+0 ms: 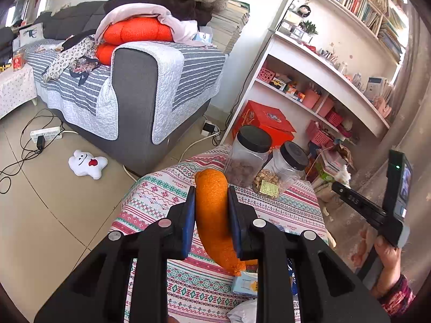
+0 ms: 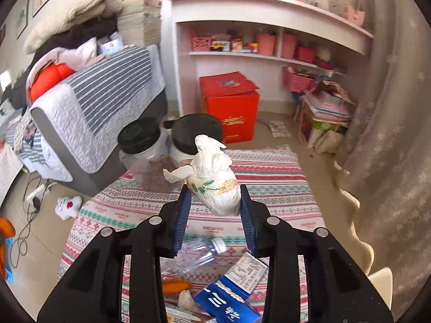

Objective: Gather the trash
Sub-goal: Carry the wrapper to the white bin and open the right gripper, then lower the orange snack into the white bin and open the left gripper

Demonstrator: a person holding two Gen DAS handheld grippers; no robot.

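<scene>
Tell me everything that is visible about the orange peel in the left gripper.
The orange peel is one long curved strip, bright orange, with a rough pitted skin. It looks thick and fairly stiff. The left gripper is shut on it: both blue pads press its sides near the middle. It stands roughly upright, its rounded top above the fingers and its lower end reaching down below them. It is lifted over the patterned tablecloth, in front of two black-lidded jars.

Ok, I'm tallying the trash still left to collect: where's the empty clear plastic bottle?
In the right wrist view, the plastic bottle lies on the patterned tablecloth, below the right gripper, beside the blue carton.
</scene>
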